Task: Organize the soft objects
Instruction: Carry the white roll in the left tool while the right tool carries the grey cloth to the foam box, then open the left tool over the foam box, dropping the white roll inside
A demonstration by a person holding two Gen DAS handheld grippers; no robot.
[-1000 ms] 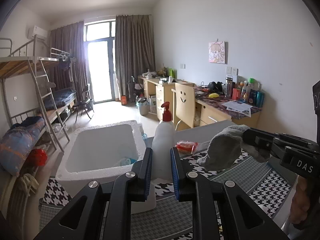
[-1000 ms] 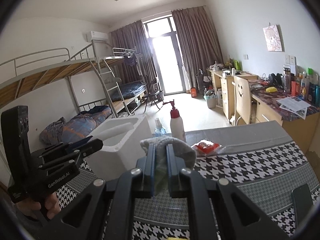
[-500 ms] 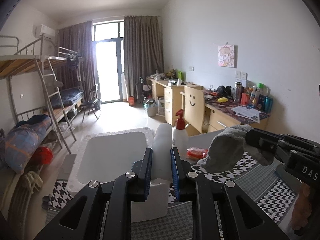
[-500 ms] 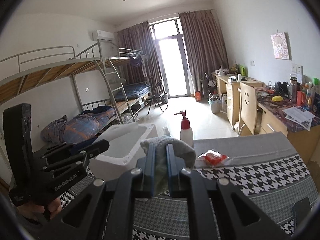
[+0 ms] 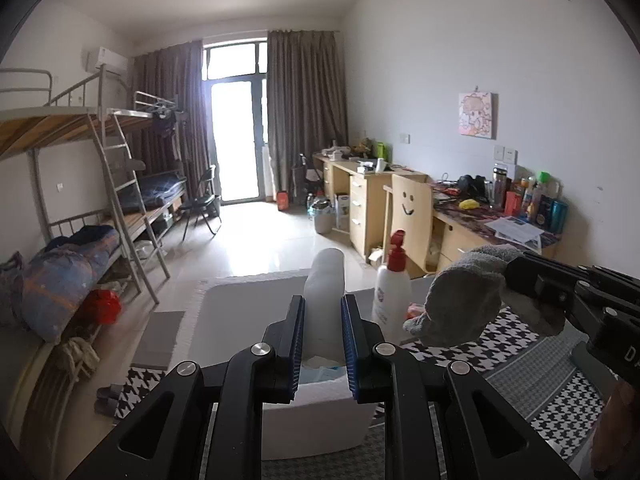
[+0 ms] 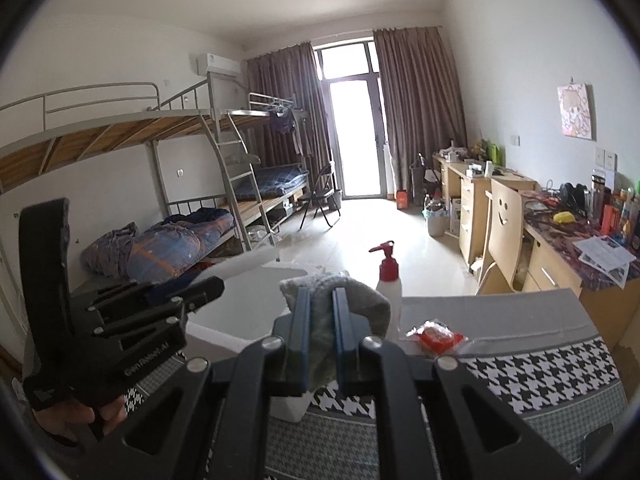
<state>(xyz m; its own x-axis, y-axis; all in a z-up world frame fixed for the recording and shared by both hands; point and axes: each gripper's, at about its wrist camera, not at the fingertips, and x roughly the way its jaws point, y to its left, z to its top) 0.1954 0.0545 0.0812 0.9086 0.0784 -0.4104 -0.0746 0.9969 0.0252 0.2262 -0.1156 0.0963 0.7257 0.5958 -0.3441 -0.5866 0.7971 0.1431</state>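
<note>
My left gripper (image 5: 320,304) is shut on a white soft roll (image 5: 325,280) and holds it over the open white foam box (image 5: 248,292). My right gripper (image 6: 318,296) is shut on a grey cloth (image 6: 352,296), held in the air to the right of the box. In the left wrist view the grey cloth (image 5: 460,300) hangs from the right gripper (image 5: 516,276) beside the pump bottle. In the right wrist view the left gripper (image 6: 216,286) and its roll (image 6: 248,262) show at left above the foam box (image 6: 240,312). Something pale blue lies in the box.
A white pump bottle with a red top (image 5: 394,280) stands right of the box. A red packet (image 6: 436,336) lies on the houndstooth table cloth (image 6: 540,368). Bunk beds stand at left, desks and a chair at right.
Both grippers have risen and moved left toward the foam box. The white roll now hangs above the box's opening. The grey cloth has come closer to the bottle.
</note>
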